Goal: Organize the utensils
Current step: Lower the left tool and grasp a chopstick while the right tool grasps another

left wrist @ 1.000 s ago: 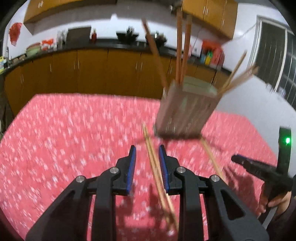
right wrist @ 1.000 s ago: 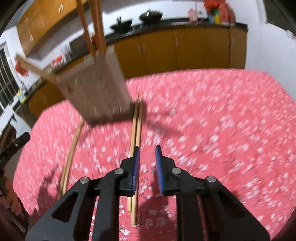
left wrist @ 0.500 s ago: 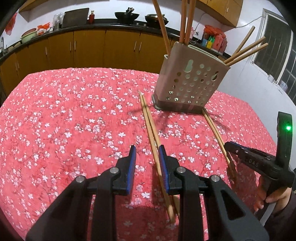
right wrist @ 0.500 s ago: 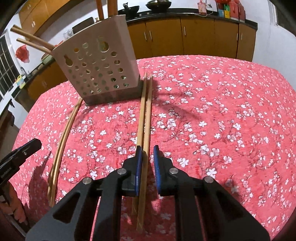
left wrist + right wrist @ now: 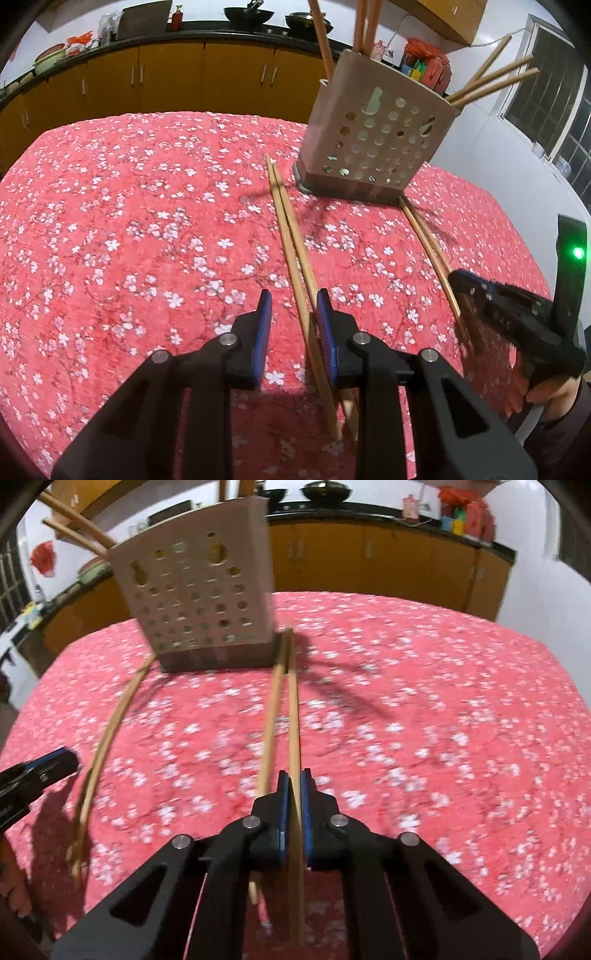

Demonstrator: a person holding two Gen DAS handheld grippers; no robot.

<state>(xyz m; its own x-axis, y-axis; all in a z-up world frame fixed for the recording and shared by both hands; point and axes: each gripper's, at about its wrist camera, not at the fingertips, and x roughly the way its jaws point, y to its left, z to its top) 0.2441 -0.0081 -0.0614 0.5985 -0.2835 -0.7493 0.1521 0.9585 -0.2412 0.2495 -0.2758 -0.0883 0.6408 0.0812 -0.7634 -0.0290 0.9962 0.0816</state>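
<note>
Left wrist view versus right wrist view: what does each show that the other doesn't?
Only the left wrist view shows the left gripper with its jaws open astride a pair of chopsticks, and a green light on the other tool. Only the right wrist view shows the right gripper shut on one chopstick, with its mate lying outside the jaws. Both show the utensil holder, the floral tablecloth and the wooden cabinets.

Right wrist view motion-blurred: holder (image 5: pixel 199 598) holes and cloth flowers smeared. Upright chopsticks (image 5: pixel 364 22) in the holder cut off by the top edge. Near ends of the chopstick pair (image 5: pixel 295 243) in front of the holder hidden under the left claw (image 5: pixel 291 314).
</note>
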